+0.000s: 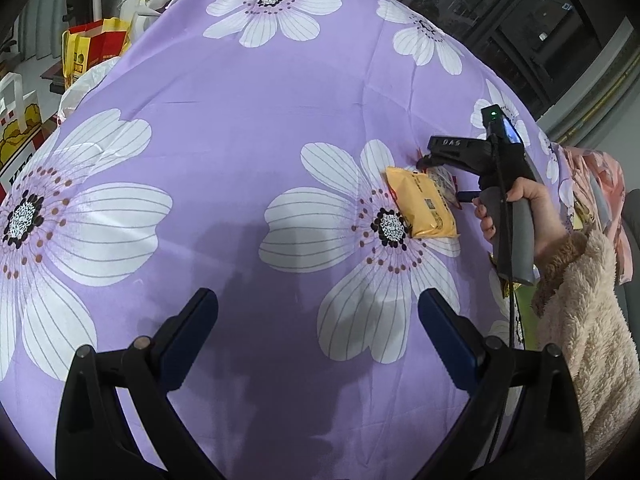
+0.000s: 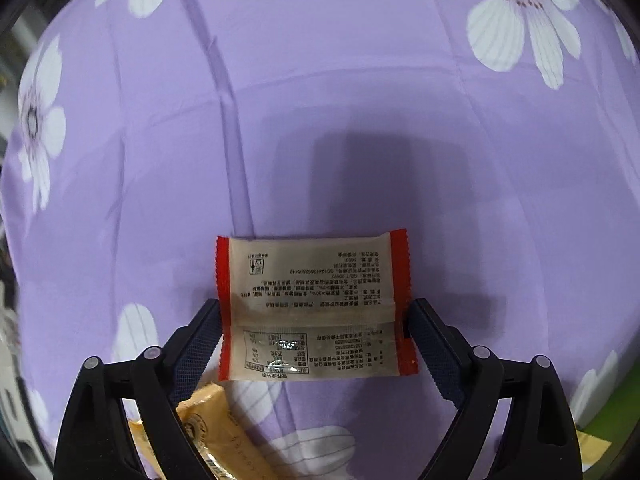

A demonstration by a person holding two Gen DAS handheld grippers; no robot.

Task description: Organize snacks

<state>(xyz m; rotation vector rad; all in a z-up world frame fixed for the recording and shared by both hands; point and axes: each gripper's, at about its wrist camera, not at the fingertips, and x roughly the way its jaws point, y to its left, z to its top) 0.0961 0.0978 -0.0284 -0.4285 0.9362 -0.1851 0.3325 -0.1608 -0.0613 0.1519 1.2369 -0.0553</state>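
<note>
While left gripper point(image 1: 318, 334) gapes wide, right gripper point(image 2: 314, 342) fingers flank red-edged packet point(image 2: 314, 308) (contact unclear), yellow packet point(image 1: 424, 208) beside.

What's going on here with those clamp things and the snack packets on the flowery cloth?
A person is sorting snacks with a handheld gripper in each hand. The right gripper has its fingers on either side of a red-edged snack packet, printed back showing, over the purple flowered cloth; whether it is squeezing the packet is hard to tell. A yellow snack packet lies on the cloth right beside it. The left gripper is open and holds nothing.
</note>
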